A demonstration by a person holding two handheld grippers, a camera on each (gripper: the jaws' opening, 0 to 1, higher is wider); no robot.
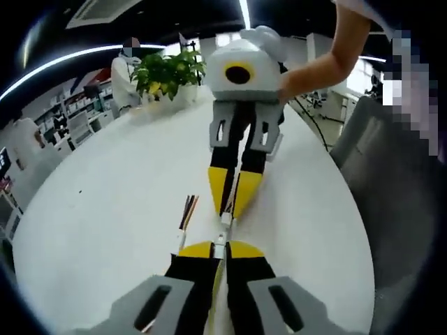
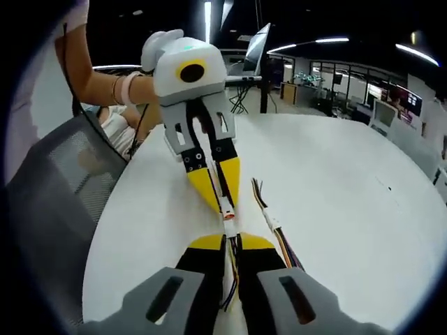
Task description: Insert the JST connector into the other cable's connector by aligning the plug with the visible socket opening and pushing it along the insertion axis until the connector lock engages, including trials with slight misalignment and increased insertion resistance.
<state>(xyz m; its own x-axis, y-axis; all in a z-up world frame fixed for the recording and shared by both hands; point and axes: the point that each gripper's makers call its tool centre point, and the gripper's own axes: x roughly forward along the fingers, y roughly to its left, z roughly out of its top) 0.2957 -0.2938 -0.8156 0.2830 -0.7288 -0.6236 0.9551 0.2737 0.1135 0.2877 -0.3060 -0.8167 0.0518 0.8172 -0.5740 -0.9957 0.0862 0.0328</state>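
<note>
Both grippers face each other tip to tip over the white table (image 1: 105, 209). In the left gripper view, my left gripper (image 1: 221, 246) is shut on a white JST connector (image 1: 225, 225), and the right gripper (image 1: 234, 202) comes down from above, shut on the other cable. In the right gripper view, my right gripper (image 2: 231, 241) is shut on coloured wires (image 2: 231, 279). The white connector (image 2: 228, 206) sits between it and the left gripper (image 2: 222, 192). The two connector halves touch in line. I cannot tell whether the lock is engaged.
A second cable (image 1: 187, 211) with a white connector (image 2: 271, 222) lies loose on the table beside the grippers. A potted plant (image 1: 167, 73) stands at the far table edge. A grey chair (image 1: 391, 174) (image 2: 49, 188) borders the table. People are in the background.
</note>
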